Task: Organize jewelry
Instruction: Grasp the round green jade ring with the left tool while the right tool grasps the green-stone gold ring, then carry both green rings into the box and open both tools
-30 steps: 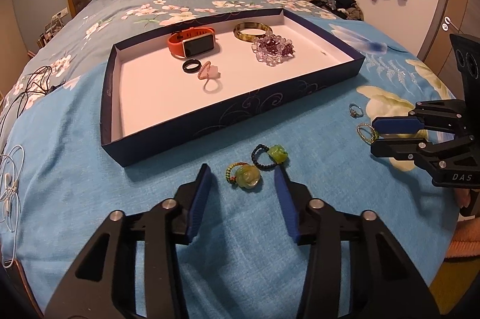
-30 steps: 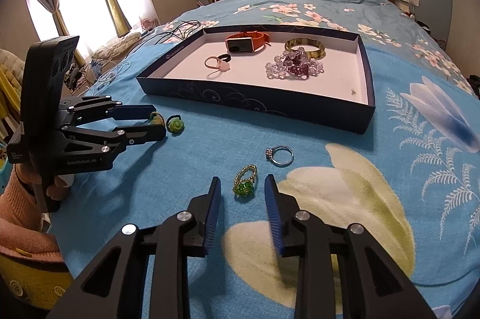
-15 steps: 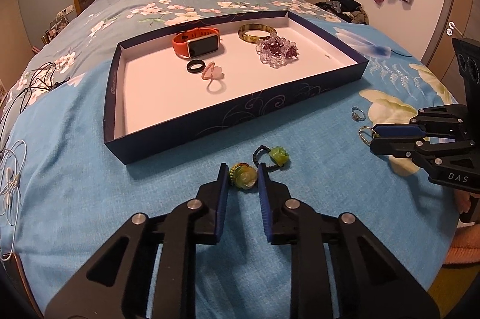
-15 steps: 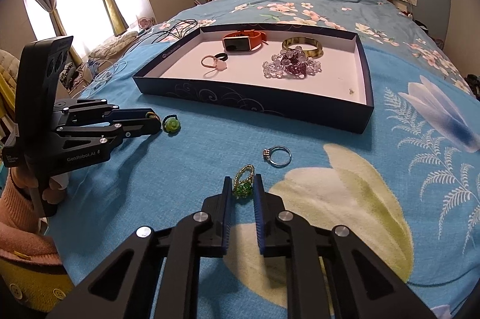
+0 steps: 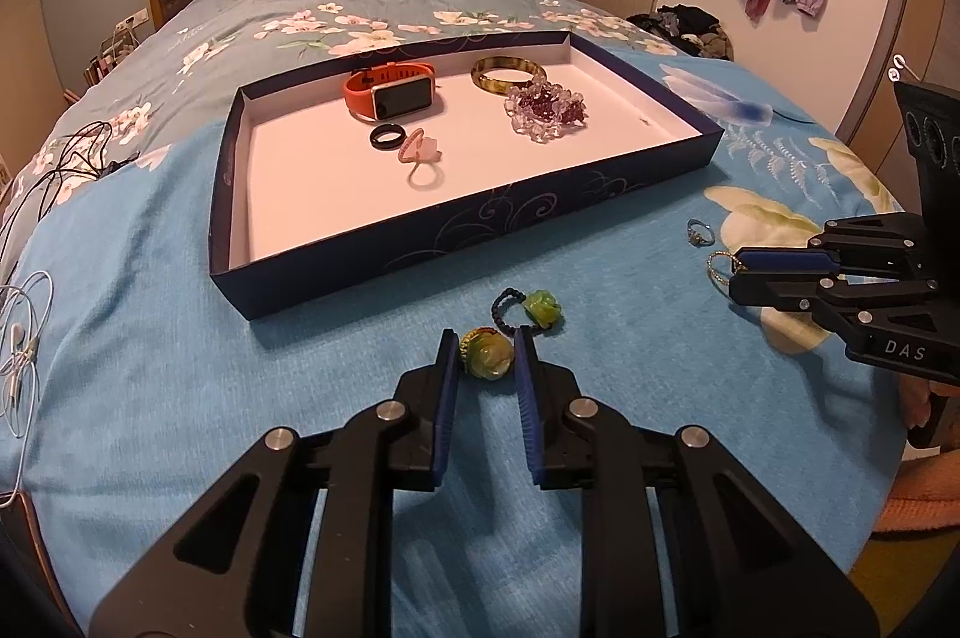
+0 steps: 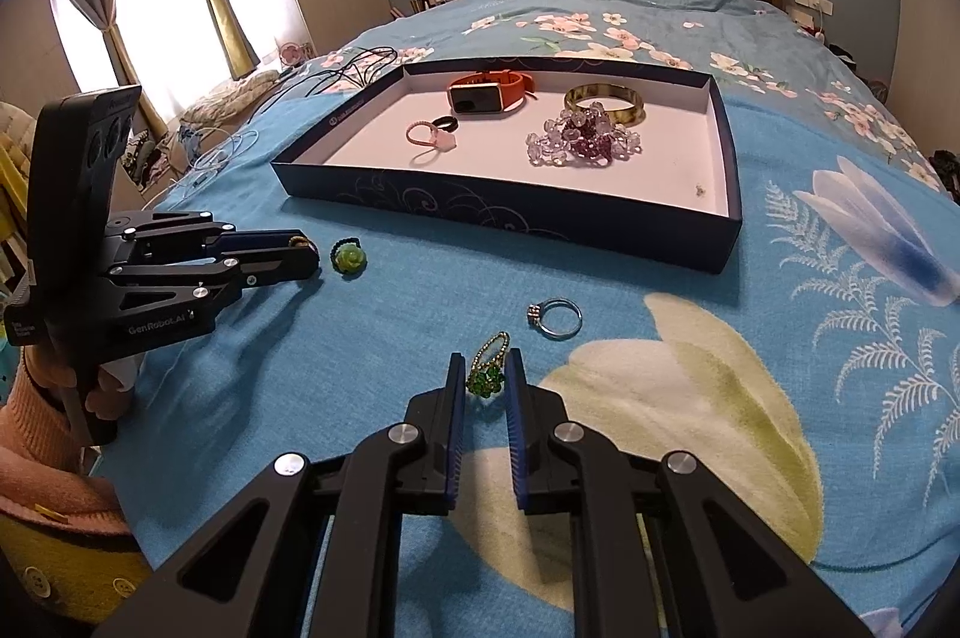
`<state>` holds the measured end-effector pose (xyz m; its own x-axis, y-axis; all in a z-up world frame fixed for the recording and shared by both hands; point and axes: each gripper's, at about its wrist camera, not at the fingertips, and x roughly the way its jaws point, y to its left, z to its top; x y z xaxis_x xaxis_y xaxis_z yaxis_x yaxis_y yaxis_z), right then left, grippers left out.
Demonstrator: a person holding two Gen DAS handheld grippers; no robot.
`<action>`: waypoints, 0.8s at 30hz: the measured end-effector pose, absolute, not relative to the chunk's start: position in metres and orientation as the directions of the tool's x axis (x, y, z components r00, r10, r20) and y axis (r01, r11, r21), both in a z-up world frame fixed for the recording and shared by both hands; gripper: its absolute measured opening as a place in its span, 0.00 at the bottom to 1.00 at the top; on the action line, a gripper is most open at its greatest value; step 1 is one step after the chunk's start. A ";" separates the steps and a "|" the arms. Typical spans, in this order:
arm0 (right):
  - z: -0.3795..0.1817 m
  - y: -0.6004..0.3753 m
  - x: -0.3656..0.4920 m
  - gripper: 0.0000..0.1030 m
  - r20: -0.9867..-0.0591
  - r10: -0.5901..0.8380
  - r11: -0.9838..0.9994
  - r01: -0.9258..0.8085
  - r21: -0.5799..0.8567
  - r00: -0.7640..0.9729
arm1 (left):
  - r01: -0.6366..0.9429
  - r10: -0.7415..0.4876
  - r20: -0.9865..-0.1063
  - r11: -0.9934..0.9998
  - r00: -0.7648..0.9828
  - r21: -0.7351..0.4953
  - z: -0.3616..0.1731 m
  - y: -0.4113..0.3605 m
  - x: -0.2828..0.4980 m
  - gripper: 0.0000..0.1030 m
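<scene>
Silver ring [image 6: 555, 319] beside held green ring [image 6: 487, 377] | tray [image 6: 498, 212] beyond

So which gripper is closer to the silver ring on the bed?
Right. The right gripper is just short of the silver ring; the left gripper is farther off across the bed.

Both my grippers are angled down at the bed right now. My left gripper [image 5: 485, 351] just finished closing, pads pinched on the pale green flower ring [image 5: 487, 355]. My right gripper [image 6: 485, 374] did the same thing, jaws nearly together and clamped on the dark green ring [image 6: 486, 379]. My left hand [image 6: 99, 392], in a pink sleeve, wraps its handle.
</scene>
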<state>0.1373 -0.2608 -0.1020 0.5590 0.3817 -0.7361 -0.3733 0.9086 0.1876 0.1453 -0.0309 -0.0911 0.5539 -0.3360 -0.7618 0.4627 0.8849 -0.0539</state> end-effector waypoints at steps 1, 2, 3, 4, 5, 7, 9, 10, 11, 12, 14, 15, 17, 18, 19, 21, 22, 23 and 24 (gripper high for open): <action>-0.101 -0.261 0.137 0.11 -0.734 0.383 0.908 -0.373 0.188 0.561 | 0.463 -0.338 -0.760 0.884 0.554 -0.055 -0.091 -0.031 0.145 0.18; -0.100 -0.262 0.136 0.11 -0.730 0.386 0.907 -0.376 0.190 0.564 | 0.464 -0.340 -0.759 0.884 0.555 -0.057 -0.091 -0.030 0.144 0.18; -0.098 -0.262 0.136 0.11 -0.726 0.388 0.907 -0.377 0.190 0.568 | 0.464 -0.343 -0.758 0.884 0.555 -0.059 -0.090 -0.030 0.143 0.18; -0.096 -0.263 0.135 0.11 -0.722 0.390 0.906 -0.378 0.190 0.572 | 0.464 -0.344 -0.757 0.884 0.556 -0.060 -0.090 -0.030 0.143 0.18; -0.095 -0.263 0.135 0.11 -0.719 0.391 0.906 -0.378 0.190 0.575 | 0.464 -0.345 -0.755 0.884 0.557 -0.061 -0.089 -0.029 0.142 0.18; -0.091 -0.265 0.135 0.11 -0.708 0.397 0.904 -0.381 0.193 0.584 | 0.463 -0.348 -0.752 0.884 0.559 -0.066 -0.088 -0.028 0.141 0.18; -0.087 -0.265 0.134 0.11 -0.700 0.401 0.903 -0.383 0.193 0.592 | 0.462 -0.353 -0.747 0.884 0.563 -0.069 -0.086 -0.027 0.140 0.18; -0.086 -0.266 0.134 0.11 -0.695 0.402 0.903 -0.384 0.193 0.596 | 0.463 -0.356 -0.744 0.883 0.565 -0.071 -0.085 -0.027 0.139 0.18; -0.084 -0.266 0.135 0.11 -0.692 0.404 0.902 -0.385 0.194 0.598 | 0.464 -0.359 -0.738 0.883 0.571 -0.071 -0.082 -0.026 0.138 0.18; -0.083 -0.266 0.135 0.11 -0.689 0.406 0.902 -0.386 0.195 0.601 | 0.465 -0.362 -0.733 0.882 0.576 -0.071 -0.080 -0.025 0.137 0.18; -0.080 -0.267 0.136 0.11 -0.681 0.407 0.902 -0.385 0.195 0.608 | 0.469 -0.370 -0.725 0.880 0.581 -0.073 -0.077 -0.025 0.136 0.18; -0.078 -0.267 0.137 0.11 -0.678 0.407 0.902 -0.385 0.194 0.612 | 0.470 -0.372 -0.720 0.880 0.586 -0.073 -0.074 -0.025 0.135 0.18; -0.075 -0.268 0.138 0.11 -0.669 0.410 0.902 -0.386 0.194 0.620 | 0.470 -0.375 -0.713 0.879 0.592 -0.073 -0.071 -0.025 0.135 0.18; -0.074 -0.268 0.138 0.11 -0.666 0.410 0.902 -0.386 0.195 0.623 | 0.471 -0.377 -0.710 0.879 0.595 -0.073 -0.069 -0.025 0.135 0.18; -0.072 -0.269 0.139 0.11 -0.662 0.412 0.902 -0.386 0.196 0.627 | 0.471 -0.379 -0.707 0.879 0.597 -0.073 -0.068 -0.025 0.135 0.18; -0.071 -0.269 0.140 0.11 -0.655 0.414 0.901 -0.386 0.197 0.632 | 0.475 -0.387 -0.699 0.877 0.601 -0.078 -0.064 -0.025 0.134 0.18; -0.069 -0.269 0.141 0.11 -0.652 0.414 0.901 -0.387 0.195 0.635 | 0.475 -0.388 -0.697 0.877 0.603 -0.077 -0.063 -0.025 0.134 0.18; -0.068 -0.269 0.142 0.11 -0.651 0.414 0.901 -0.388 0.193 0.636 | 0.476 -0.388 -0.693 0.876 0.607 -0.074 -0.061 -0.026 0.134 0.18; -0.067 -0.269 0.142 0.11 -0.648 0.415 0.901 -0.389 0.193 0.638 | 0.478 -0.392 -0.690 0.875 0.608 -0.077 -0.060 -0.026 0.134 0.18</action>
